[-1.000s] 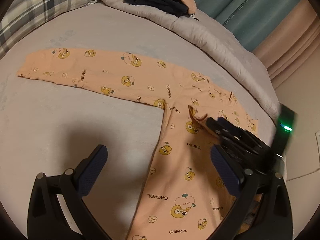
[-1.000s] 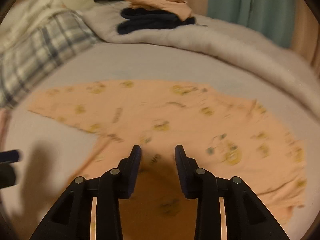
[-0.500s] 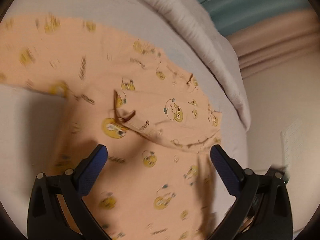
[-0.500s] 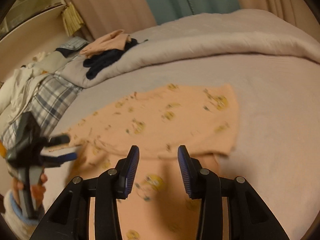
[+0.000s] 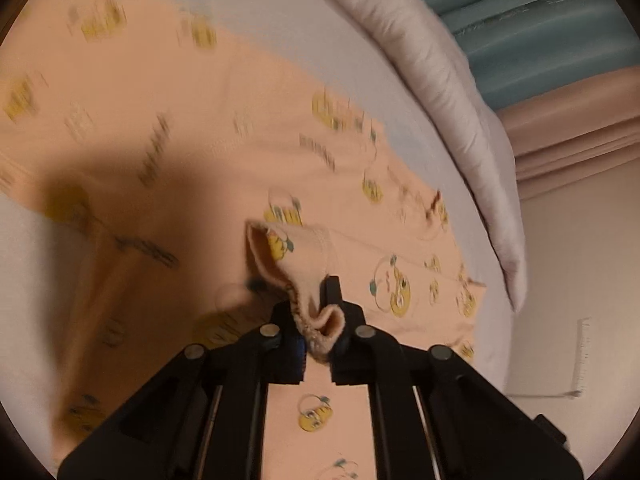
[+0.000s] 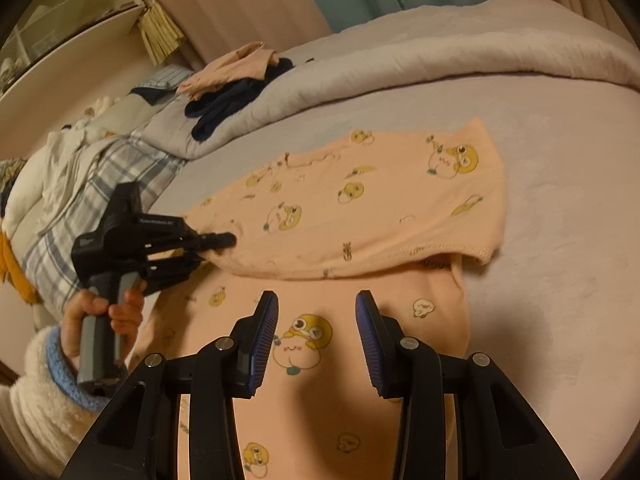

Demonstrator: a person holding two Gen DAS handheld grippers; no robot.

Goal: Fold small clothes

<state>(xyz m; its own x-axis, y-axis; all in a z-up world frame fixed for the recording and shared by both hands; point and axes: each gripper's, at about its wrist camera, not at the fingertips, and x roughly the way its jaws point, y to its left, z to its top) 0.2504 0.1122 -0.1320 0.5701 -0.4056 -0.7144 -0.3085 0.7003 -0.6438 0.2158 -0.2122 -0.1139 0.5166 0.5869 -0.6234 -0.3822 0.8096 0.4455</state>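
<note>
We pinch the pajamas' [image 5: 320, 308] hem between our left gripper's [image 5: 316, 320] jaws; our right gripper's [image 6: 316, 340] jaws gape above the cloth.

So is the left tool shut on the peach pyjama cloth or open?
Shut: the left tool pinches a bunched fold of the peach pyjama cloth; the right-wrist view agrees.

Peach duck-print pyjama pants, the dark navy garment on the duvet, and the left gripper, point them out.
Peach duck-print pyjama pants [image 6: 360, 208], right wrist view, folded-over leg.
Dark navy garment [image 6: 224, 106], right wrist view, its middle.
Left gripper [image 5: 318, 320], left wrist view, between fingertips clamping pants fabric.
</note>
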